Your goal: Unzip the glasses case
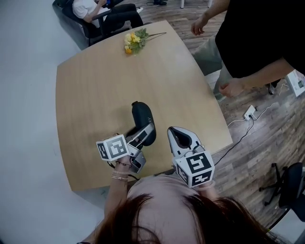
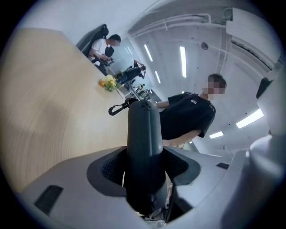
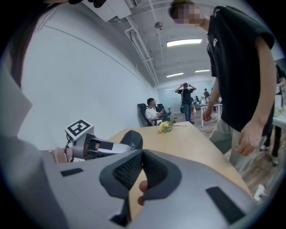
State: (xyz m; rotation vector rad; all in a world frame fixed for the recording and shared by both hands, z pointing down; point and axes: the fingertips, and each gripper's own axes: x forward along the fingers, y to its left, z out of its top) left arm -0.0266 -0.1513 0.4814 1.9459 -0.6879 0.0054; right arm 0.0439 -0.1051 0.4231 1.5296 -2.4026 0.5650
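The black glasses case (image 1: pixel 139 114) is held up over the wooden table (image 1: pixel 95 86), its far end pointing away from me. My left gripper (image 1: pixel 145 134) is shut on its near end. In the left gripper view the case (image 2: pixel 143 129) stands between the two pads, and a small black clip (image 2: pixel 117 108) hangs at its far tip. My right gripper (image 1: pixel 180 136) sits just to the right of the case, shut with nothing in it. The right gripper view shows its own jaws (image 3: pixel 140 172) closed, with the case (image 3: pixel 132 139) and the left gripper (image 3: pixel 107 150) off to the left.
A bunch of yellow flowers (image 1: pixel 134 42) lies at the table's far edge. A person in a black shirt (image 1: pixel 257 43) stands at the right side. Another person (image 1: pixel 100 12) sits beyond the far end. A power strip (image 1: pixel 250 112) and an office chair (image 1: pixel 290 186) are on the floor at the right.
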